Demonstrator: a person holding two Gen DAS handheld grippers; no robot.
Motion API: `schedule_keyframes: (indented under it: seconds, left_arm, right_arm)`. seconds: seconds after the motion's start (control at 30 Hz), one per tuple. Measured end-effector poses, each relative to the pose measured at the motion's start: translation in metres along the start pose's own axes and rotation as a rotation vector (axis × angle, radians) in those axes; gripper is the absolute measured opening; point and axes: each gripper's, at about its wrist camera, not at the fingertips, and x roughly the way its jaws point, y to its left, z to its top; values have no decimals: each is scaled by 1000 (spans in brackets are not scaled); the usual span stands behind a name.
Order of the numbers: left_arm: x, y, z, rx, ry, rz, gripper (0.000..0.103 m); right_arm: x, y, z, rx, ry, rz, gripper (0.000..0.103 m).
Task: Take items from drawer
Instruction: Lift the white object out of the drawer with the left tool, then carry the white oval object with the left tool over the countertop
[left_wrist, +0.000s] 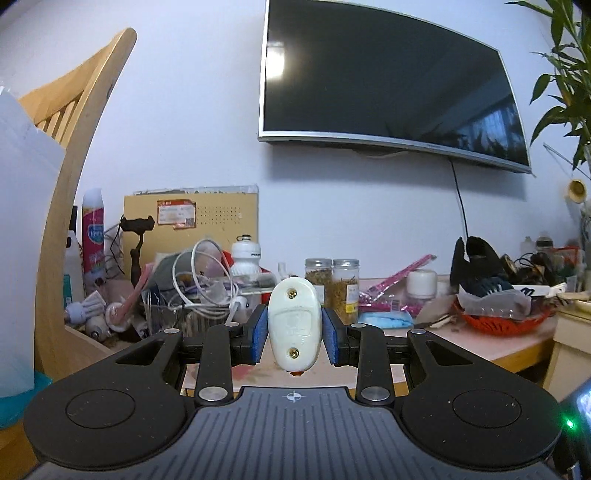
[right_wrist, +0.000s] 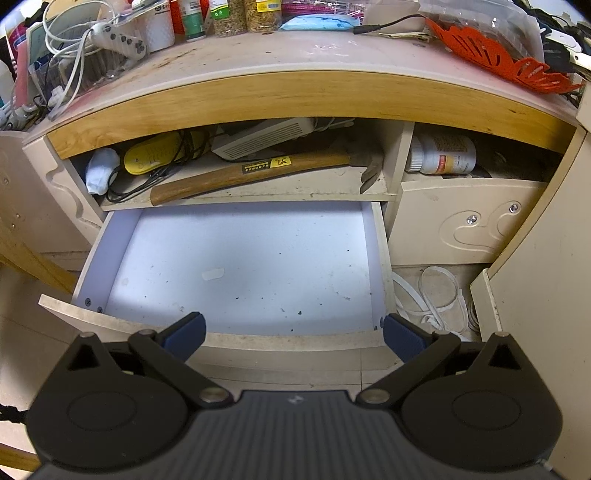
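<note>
Between the left tongs (left_wrist: 294, 328) sits a clamped white plug (left_wrist: 294, 325) (upright); right tongs (right_wrist: 294, 332) gape over the drawer (right_wrist: 236, 273).

a lived-in home room: a wall-mounted tv (left_wrist: 388, 85) hangs above a cluttered tabletop (right_wrist: 295, 59) with spice jars (left_wrist: 332, 288), a spray can (left_wrist: 92, 236) and tangled cables (left_wrist: 199, 284), beside a wooden chair (left_wrist: 81, 147) and a houseplant (left_wrist: 565, 74).

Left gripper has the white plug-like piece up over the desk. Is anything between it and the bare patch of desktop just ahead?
Nothing visible blocks it. The left gripper is shut on the white plug-like piece, and the pink desktop directly below and ahead looks bare. Clutter sits farther back: two spice jars, a blue pouch and tangled white cables.
</note>
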Motion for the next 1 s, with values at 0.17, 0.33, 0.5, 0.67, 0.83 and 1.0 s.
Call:
schedule_keyframes:
  seconds: [0.17, 0.33, 0.5, 0.67, 0.83, 1.0]
  left_arm:
    - [1, 0, 0, 7, 0, 17, 30]
    - [2, 1, 0, 12, 5, 36, 30]
    - [2, -1, -2, 35, 0, 48, 30]
    - [4, -1, -3, 44, 1, 46, 30]
    - [4, -1, -3, 47, -13, 37, 30]
    - [13, 0, -2, 34, -13, 37, 30]
  right_arm:
    - [0, 1, 0, -1, 1, -1, 103]
    - [0, 2, 0, 0, 0, 1, 103]
    - [0, 3, 0, 1, 0, 3, 103]
    - [-1, 4, -1, 2, 0, 6, 103]
    - [-1, 5, -1, 4, 0, 8, 103]
    - [-1, 6, -1, 5, 0, 11, 103]
